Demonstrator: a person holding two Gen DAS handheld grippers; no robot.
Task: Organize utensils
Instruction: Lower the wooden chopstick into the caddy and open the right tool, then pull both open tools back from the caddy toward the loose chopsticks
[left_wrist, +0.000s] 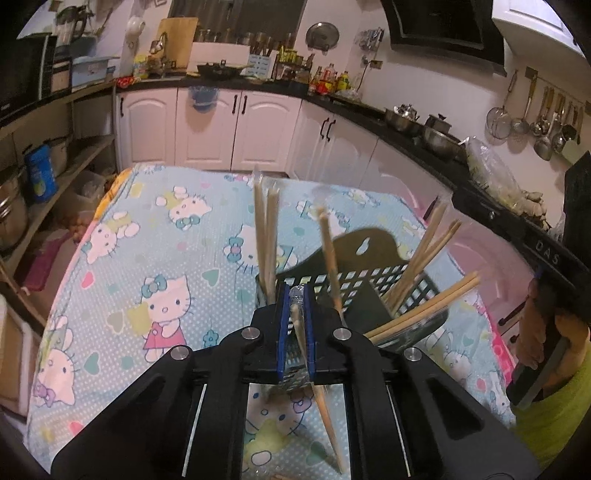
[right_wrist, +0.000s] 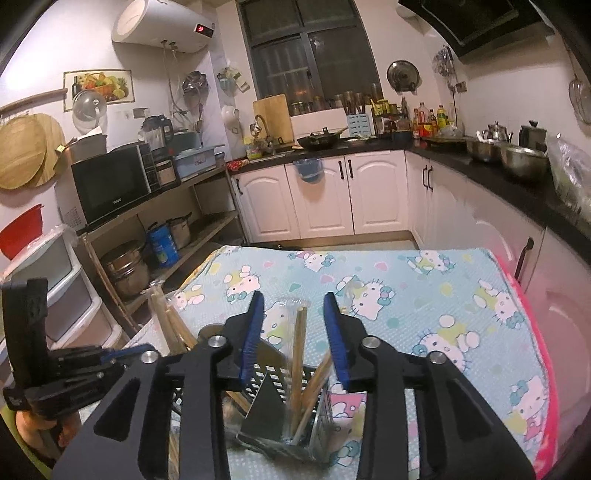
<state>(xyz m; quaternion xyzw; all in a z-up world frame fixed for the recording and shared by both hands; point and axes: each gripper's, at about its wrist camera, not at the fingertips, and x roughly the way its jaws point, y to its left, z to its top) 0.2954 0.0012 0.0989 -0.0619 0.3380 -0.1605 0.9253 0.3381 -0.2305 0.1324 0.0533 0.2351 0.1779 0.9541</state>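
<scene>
On the desk (left_wrist: 177, 236), covered with a blue cartoon-cat cloth, stands a black perforated utensil basket (left_wrist: 354, 284), seen in the left wrist view just past the left tool (left_wrist: 296, 302) toward 1 o'clock. That left tool is clamped tight on a plastic-wrapped pair of chopsticks (left_wrist: 303, 343), the blue pads (left_wrist: 282, 325) pressed against the clear wrapper, with the sticks running down under the tool toward 6 o'clock and their blurred top rising toward 12 o'clock. More wrapped chopsticks sit in the basket: an upright bundle (left_wrist: 266, 236) at its 9 o'clock corner and a leaning bundle (left_wrist: 424, 258) at its 3 o'clock side, with another wrapped pair (left_wrist: 428, 310) jutting out lower toward 4 o'clock. From the right wrist view, the right tool (right_wrist: 293, 332) hangs directly above the basket (right_wrist: 258, 384) with its jaws spread wide and nothing between them; below, chopsticks (right_wrist: 299, 354) stand in one compartment beside a dark divider (right_wrist: 266, 410). At 9 o'clock in that view the left tool (right_wrist: 122, 354) shows low down, holding sticks (right_wrist: 173, 328) that point up. White cabinets (right_wrist: 325, 195) line the far wall.
</scene>
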